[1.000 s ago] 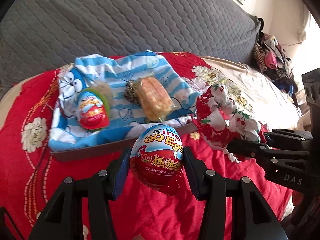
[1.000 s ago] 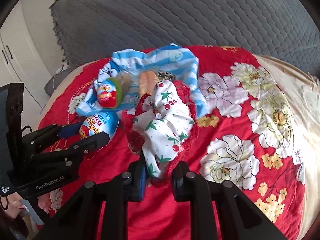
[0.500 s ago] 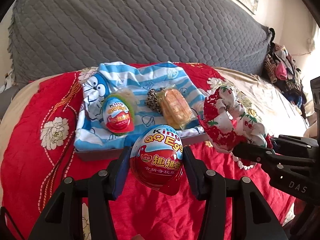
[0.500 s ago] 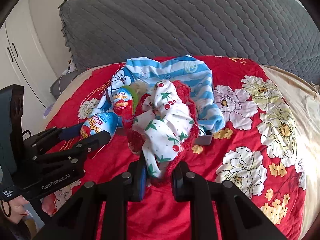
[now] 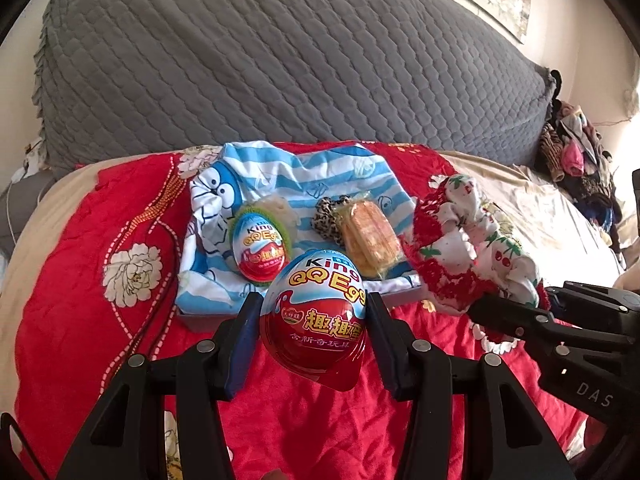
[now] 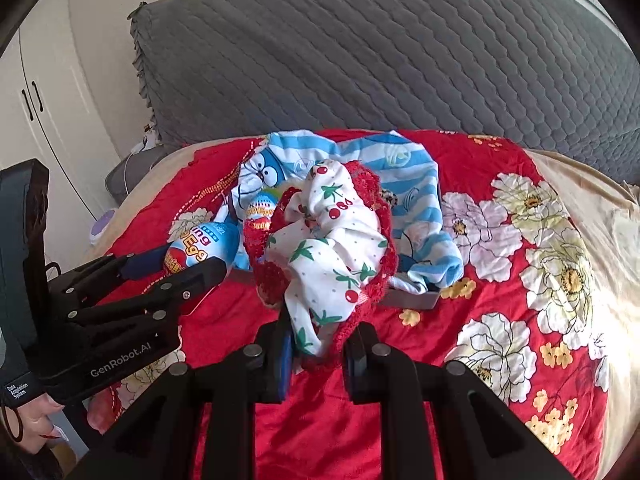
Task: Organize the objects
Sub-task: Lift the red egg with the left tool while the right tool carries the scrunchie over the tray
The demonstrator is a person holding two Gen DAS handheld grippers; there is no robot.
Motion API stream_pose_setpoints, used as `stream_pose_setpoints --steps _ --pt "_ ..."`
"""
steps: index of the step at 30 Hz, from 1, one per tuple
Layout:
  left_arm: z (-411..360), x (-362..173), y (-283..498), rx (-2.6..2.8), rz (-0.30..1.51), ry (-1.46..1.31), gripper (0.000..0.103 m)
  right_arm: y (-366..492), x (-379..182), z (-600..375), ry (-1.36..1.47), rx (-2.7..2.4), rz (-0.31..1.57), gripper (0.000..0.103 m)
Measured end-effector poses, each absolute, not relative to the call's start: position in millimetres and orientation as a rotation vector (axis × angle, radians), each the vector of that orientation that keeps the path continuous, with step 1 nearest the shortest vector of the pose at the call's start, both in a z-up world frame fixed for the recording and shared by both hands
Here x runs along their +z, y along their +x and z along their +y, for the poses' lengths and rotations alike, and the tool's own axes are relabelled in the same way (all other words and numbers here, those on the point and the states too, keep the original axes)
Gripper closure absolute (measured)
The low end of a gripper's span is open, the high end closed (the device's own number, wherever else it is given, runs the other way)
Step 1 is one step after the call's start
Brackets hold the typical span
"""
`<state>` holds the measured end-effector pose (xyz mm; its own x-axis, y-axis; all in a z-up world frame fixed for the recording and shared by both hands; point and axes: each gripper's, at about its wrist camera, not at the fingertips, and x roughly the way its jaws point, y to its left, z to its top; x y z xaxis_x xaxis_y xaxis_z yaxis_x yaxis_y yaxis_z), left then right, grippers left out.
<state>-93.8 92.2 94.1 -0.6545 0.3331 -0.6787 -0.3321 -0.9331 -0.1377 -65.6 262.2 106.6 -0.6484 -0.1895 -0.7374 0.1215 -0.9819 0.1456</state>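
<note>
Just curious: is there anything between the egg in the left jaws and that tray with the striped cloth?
Nothing visible does. The held egg hangs just short of the tray; another egg and a snack packet already lie on the striped cloth.

Right gripper (image 6: 316,354) clamped on a cherry-print cloth with red lace trim (image 6: 328,240), bunched upward ahead of its fingers. To its left, the left gripper (image 6: 184,266) grips a toy egg (image 6: 202,246). Beyond the cloth: a second egg (image 6: 260,212) on blue-striped fabric (image 6: 416,192), over a red floral bedspread (image 6: 520,280).
</note>
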Motion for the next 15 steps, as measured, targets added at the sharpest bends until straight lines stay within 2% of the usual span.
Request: stream_pose_setpoints --steps 15 --pt "89.6 105.5 -123.0 2.583 0.019 -1.042 0.05 -93.0 122.2 249.5 1.179 -2.72 -0.095 0.083"
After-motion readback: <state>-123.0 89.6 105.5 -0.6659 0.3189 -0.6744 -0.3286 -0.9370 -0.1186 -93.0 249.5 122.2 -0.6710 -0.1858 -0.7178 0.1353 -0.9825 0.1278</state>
